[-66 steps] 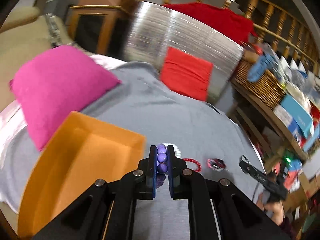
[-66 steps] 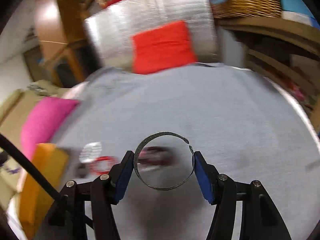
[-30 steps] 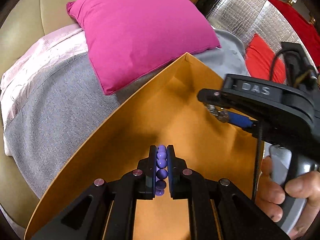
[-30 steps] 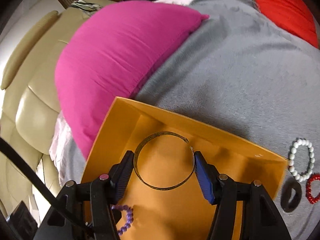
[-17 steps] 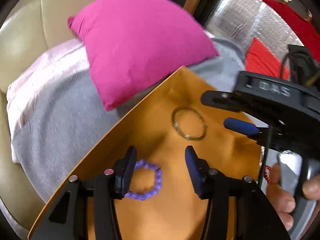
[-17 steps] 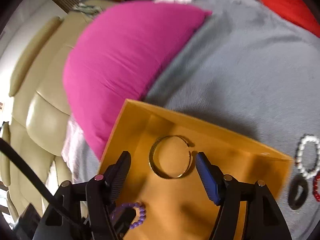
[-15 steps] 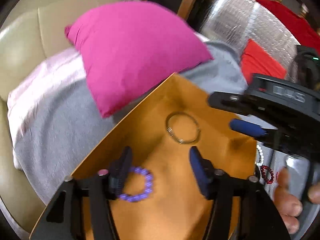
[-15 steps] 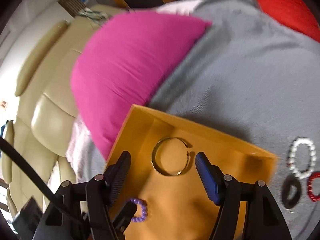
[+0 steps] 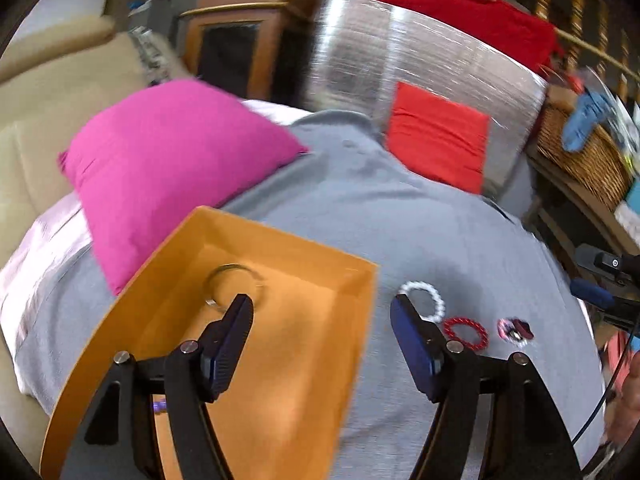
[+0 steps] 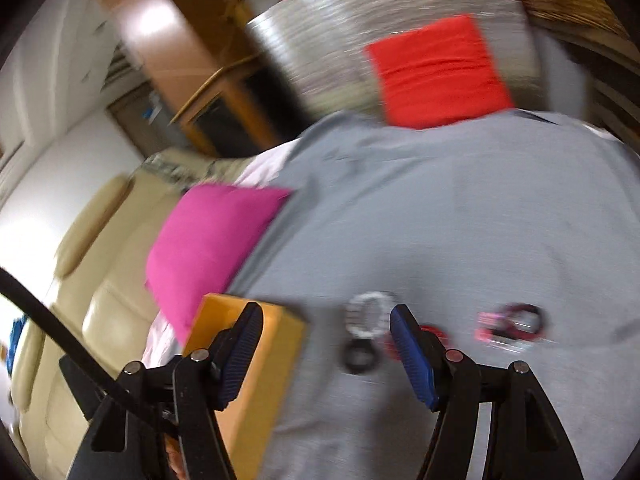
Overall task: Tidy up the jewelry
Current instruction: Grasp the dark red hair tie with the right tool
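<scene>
Both pieces that were carried a moment ago now lie in the orange box (image 9: 304, 340): the thin metal bangle (image 9: 236, 284) rests flat on its floor near the far wall, and a sliver of the purple bead bracelet (image 9: 159, 405) shows low in the left wrist view, mostly hidden behind the tongs' frame. The left tongs (image 9: 322, 344) no longer pinch the beads; they are spreading wider with nothing between them, and have pulled back and up from the box. The right tongs (image 10: 326, 354) have swung away from the box toward the loose pieces; they stand spread and are narrowing a little, with nothing pinched. That suggests two items are done and the next pair is up. Still out on the grey blanket (image 9: 400, 220), just beside the box's right wall, lie the white bead bracelet (image 9: 422, 300), the red bracelet (image 9: 466, 332) next to it, and a pink-and-dark piece (image 9: 515, 330) a little further right. The right wrist view also shows a dark ring (image 10: 360, 356) below the white one; that view is blurred, so finer detail is unclear.
</scene>
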`<state>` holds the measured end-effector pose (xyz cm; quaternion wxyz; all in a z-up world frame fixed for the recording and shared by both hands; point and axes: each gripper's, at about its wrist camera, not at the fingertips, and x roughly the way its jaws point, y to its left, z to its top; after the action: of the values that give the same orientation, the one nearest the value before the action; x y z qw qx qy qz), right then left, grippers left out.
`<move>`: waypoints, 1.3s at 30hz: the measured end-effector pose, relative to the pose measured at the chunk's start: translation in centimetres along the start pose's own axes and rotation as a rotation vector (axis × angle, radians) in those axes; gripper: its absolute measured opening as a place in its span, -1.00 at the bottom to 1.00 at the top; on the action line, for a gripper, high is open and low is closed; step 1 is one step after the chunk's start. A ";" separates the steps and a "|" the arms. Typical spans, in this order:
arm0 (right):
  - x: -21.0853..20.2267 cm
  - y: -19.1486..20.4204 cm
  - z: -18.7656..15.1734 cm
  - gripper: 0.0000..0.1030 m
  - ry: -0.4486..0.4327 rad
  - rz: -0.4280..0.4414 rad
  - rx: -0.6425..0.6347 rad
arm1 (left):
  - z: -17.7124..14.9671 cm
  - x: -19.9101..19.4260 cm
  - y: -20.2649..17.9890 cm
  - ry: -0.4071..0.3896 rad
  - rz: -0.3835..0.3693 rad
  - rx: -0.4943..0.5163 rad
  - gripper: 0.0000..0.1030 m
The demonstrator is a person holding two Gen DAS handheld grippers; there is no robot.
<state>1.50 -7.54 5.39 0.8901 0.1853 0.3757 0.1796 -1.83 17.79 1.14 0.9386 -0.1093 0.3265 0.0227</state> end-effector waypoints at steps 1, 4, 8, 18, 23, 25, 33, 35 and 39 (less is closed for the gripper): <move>-0.7 -1.7 -0.2 0.30 -0.007 -0.012 0.032 | -0.2 0.2 -1.1 0.002 -0.002 0.032 0.39; -2.3 -6.7 -1.0 0.26 -0.026 -0.037 0.127 | -1.0 0.7 -3.2 0.021 -0.011 0.092 0.39; -2.9 -12.8 -2.5 0.21 -0.054 -0.040 0.275 | -2.0 1.9 -5.9 0.061 -0.019 0.147 0.39; 2.1 -20.1 -3.7 -0.09 0.009 0.051 0.511 | -4.1 5.1 -11.0 0.148 -0.027 0.227 0.39; 3.9 -21.7 -3.7 -0.15 0.031 0.079 0.611 | -4.5 6.4 -11.9 0.174 -0.026 0.217 0.39; 4.8 -21.7 -3.5 -0.15 0.034 0.060 0.628 | -4.7 6.8 -12.0 0.183 -0.022 0.215 0.39; 6.3 -22.7 -3.5 -0.79 0.029 0.014 0.650 | -5.4 8.3 -12.0 0.217 -0.022 0.201 0.39; 6.3 -22.8 -3.5 -0.83 0.023 0.016 0.643 | -5.4 8.5 -12.2 0.219 -0.027 0.204 0.39; 5.0 -22.8 -3.5 -0.88 0.002 -0.003 0.602 | -5.5 8.7 -12.7 0.227 -0.035 0.206 0.39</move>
<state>6.24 -24.30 -10.48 0.7950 0.4400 0.4133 0.0591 3.11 3.98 -6.00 0.9022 -0.0199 0.4290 -0.0397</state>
